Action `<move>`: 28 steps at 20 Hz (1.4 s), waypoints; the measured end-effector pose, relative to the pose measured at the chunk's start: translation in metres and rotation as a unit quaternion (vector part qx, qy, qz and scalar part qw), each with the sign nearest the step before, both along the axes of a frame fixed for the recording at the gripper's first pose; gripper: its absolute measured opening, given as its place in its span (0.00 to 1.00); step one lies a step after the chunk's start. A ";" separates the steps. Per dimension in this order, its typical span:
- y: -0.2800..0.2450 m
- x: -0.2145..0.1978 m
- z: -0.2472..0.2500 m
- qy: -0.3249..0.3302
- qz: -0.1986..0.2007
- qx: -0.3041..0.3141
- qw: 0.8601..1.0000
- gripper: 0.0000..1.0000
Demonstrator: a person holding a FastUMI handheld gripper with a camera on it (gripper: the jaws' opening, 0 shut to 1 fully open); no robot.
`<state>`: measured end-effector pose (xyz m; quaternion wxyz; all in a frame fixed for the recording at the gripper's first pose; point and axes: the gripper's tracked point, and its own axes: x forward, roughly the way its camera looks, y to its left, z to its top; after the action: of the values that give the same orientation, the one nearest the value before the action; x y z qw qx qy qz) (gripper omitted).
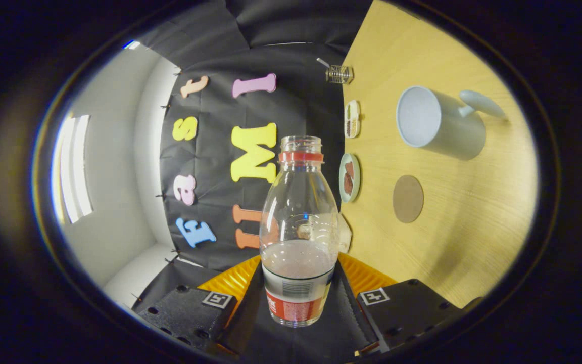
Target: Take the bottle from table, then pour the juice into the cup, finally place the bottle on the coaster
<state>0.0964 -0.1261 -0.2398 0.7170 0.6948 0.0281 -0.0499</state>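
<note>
Your tool is clamped on the bottle, one finger pressing each side of its labelled lower part, so the bottle sits right between the fingers and points straight ahead of them. It is a clear plastic bottle with its cap off, a red ring around the open neck, and pinkish juice filling only the lower part near the label. The whole view is rolled, so the wooden surface stands like a wall on the right side of your tool instead of lying beneath it. On that surface, beyond the fingers and to their right, the round brown coaster lies flat with nothing on it. Farther ahead than the coaster, the pale cup stands on the surface with its open mouth facing toward the bottle's side and its handle pointing away. Along the surface's edge nearest the bottle neck you have two small dishes holding dark bits, and beyond them a small wire object that is too small to identify.
</note>
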 end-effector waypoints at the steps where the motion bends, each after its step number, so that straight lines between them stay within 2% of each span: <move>1: -0.001 -0.001 0.000 -0.001 0.000 0.004 1.000 0.77; 16: -0.014 0.015 0.005 -0.016 -0.020 0.061 0.998 0.77; 28: -0.010 0.023 0.004 -0.017 -0.012 0.072 0.997 0.77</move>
<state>0.1189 -0.1361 -0.2358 0.6650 0.7454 0.0113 -0.0446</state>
